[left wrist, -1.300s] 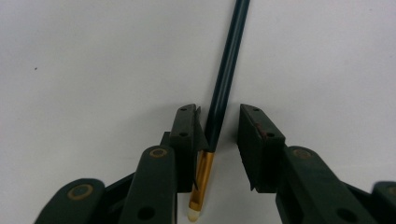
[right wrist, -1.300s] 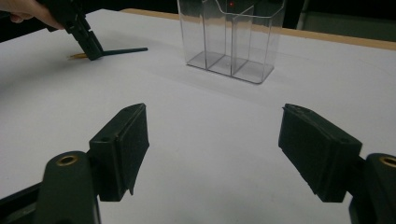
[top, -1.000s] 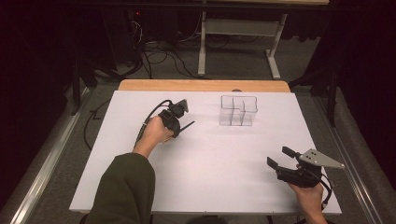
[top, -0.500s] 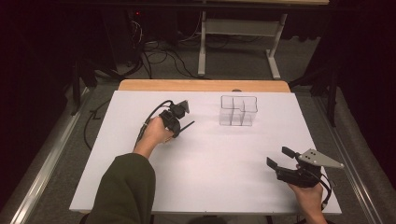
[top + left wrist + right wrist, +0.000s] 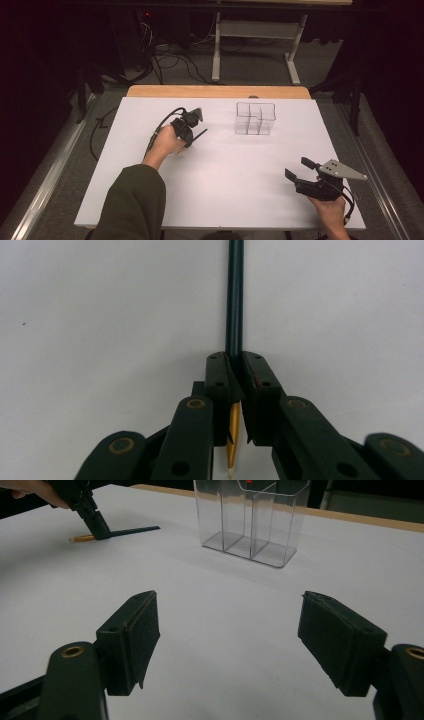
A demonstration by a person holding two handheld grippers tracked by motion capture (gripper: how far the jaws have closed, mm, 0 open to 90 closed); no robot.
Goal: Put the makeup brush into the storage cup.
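- Right gripper [image 5: 296,169], nearest the person at the table's near right corner, stands with its jaws spread wide and nothing between them; in the right gripper view [image 5: 227,645] only bare white tabletop lies between the two black pads.
- That gripper's grey three-cornered plate [image 5: 342,170] sits on top, and the person's right hand [image 5: 330,212] holds it from below the table's near edge.
- Left gripper [image 5: 192,136], farther in on the left half of the table, has its jaws clamped on a dark pencil [image 5: 199,135]; they have just been closing, with the pencil between them.
- In the left gripper view the pads pinch the pencil [image 5: 234,295] near its end: the dark shaft runs straight ahead over the white surface, while a gold band and a pale tip stick out behind the pads.
- From the right gripper view, the pencil [image 5: 132,530] lies low along the table [image 5: 225,185], its gold end to the left of the left gripper [image 5: 95,527].
- Left hand [image 5: 165,145] and a dark green sleeve [image 5: 132,205] reach in from the bottom edge, with a black cable [image 5: 165,117] looping behind the tool.
- Farther back, right of the pencil and well apart from it, a clear plastic organizer [image 5: 255,119] with several compartments stands upright; the compartments look empty.
- Beyond it runs the table's wooden far edge [image 5: 220,91].
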